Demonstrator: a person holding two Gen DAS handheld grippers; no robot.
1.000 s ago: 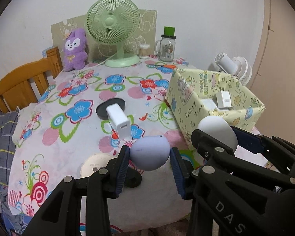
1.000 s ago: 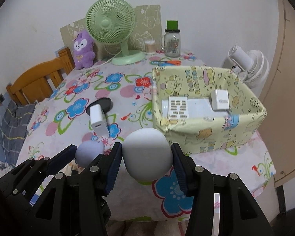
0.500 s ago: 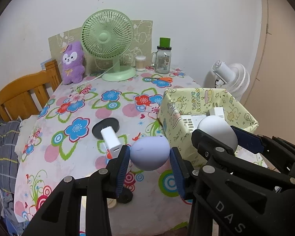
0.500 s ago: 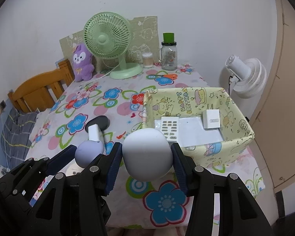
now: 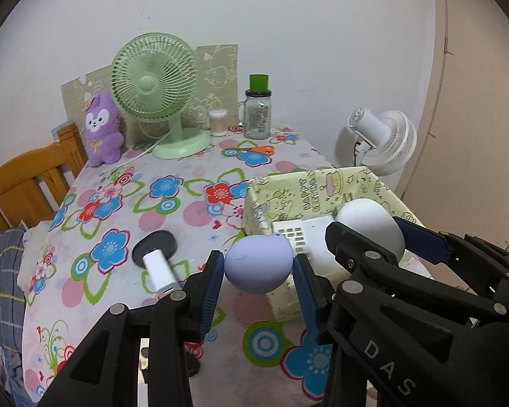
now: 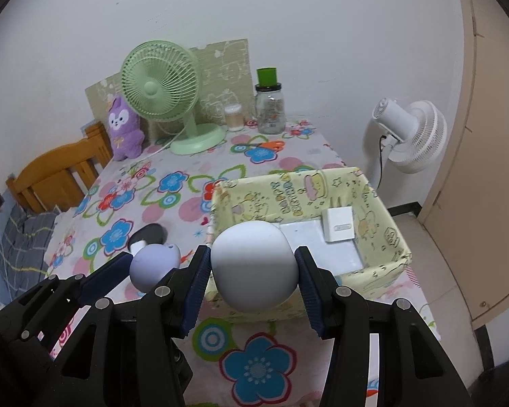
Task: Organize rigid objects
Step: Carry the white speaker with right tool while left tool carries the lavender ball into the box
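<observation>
A yellow cartoon-printed open box [image 6: 383, 261] sits at the near right of the round table with the flowered cloth [image 6: 254, 366], close to the table's right edge. Inside it lie a flat white sheet-like slab [image 6: 325, 251], a small white square adapter [image 6: 338, 224] toward the far right wall, and a white keypad remote [image 5: 293, 234] toward the left wall. The left gripper [image 5: 258, 283] is clenched on a smooth lavender egg-shaped object [image 5: 258, 263], held in the air above the table just left of the box's near left corner. Just beside it, the right gripper [image 6: 252, 276] is clamped on a larger smooth white egg-shaped object [image 6: 253, 266], held above the box's near wall. On the cloth to the left lie a black round disc [image 5: 156, 243] and a white rectangular charger [image 5: 159, 271] touching it. At the far edge stand a green desk fan [image 6: 166, 91], a purple plush toy [image 6: 124, 129], a glass jar with a green lid [image 6: 269, 105] and a small cotton-swab tub [image 6: 233, 117], with orange-handled scissors [image 6: 268, 144] lying in front of them. The middle of the table between them and the box is bare cloth. A wooden chair [image 6: 61, 173] stands off the left edge and a white floor fan [image 6: 414, 132] beyond the right edge.
</observation>
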